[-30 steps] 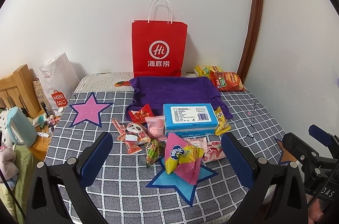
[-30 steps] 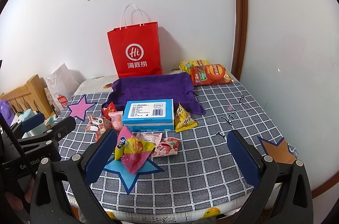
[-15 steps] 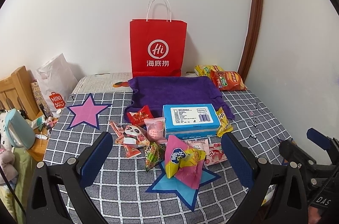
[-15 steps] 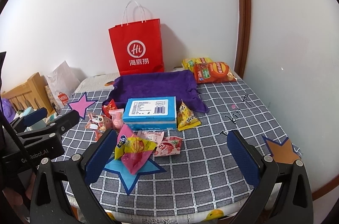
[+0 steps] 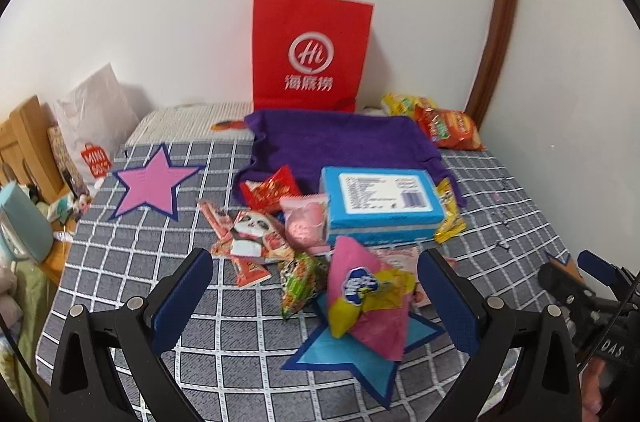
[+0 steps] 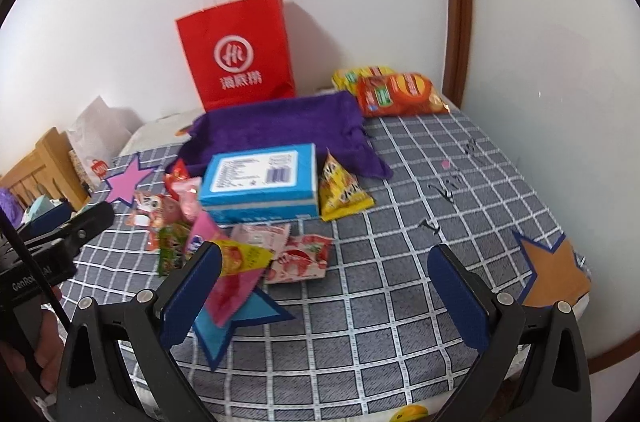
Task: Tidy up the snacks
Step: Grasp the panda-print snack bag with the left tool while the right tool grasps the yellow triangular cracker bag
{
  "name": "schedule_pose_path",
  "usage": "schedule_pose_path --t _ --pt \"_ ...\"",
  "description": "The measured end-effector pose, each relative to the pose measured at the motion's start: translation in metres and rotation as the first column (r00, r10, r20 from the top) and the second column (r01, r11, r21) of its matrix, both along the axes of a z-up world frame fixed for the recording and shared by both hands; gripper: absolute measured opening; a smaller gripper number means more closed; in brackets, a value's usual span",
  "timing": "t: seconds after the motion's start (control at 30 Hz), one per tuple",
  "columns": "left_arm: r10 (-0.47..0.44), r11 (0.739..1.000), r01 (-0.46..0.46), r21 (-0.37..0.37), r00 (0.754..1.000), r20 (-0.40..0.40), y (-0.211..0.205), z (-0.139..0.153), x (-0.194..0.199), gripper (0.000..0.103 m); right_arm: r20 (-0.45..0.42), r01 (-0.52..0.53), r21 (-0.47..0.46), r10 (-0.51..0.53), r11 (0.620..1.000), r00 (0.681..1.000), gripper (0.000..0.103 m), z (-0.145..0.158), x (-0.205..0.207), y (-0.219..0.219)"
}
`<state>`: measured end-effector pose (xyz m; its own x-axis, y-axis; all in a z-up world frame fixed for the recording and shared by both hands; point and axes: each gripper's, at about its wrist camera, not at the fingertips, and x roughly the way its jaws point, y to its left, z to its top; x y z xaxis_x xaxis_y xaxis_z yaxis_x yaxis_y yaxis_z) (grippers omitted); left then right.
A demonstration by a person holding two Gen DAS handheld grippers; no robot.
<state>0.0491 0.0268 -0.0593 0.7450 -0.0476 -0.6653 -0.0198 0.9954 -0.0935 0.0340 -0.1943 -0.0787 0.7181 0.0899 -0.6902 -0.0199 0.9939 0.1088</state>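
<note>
Both grippers [image 5: 316,286] [image 6: 324,282] spread wide and empty, snack pile [image 5: 304,234] crowding blue box [image 5: 380,202], red bag [image 5: 310,54] behind

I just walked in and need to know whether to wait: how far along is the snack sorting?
Barely started. Nothing looks sorted: the small packets still lie heaped around the blue box, with the pink-and-yellow packet on the blue star. Nothing is in hand; the left gripper and right gripper are both open and empty above the table. All the snacks remain, including the orange bag at the back.
</note>
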Motion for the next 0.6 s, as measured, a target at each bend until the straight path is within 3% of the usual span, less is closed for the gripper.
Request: schedule_pose_path --t 0.27,0.37,0.6 --pt "0.038 0.999 -0.038 0.001 0.996 -0.076 0.02 -0.036 0.026 0.098 -0.071 0.054 -0.007 -0.054 0.999 0.996 0.089 -0.047 0.043 -0.022" --pt "0.042 0.999 -0.042 0.003 0.995 -0.091 0.026 -0.045 0.037 0.097 -0.075 0.032 0.0 -0.032 0.999 0.997 0.075 -0.06 0.063 -0.026" --pt "0.052 0.998 -0.054 -0.011 0.992 -0.112 0.037 -0.058 0.059 0.097 -0.062 -0.021 -0.023 0.019 1.0 0.998 0.075 -0.079 0.11 -0.023"
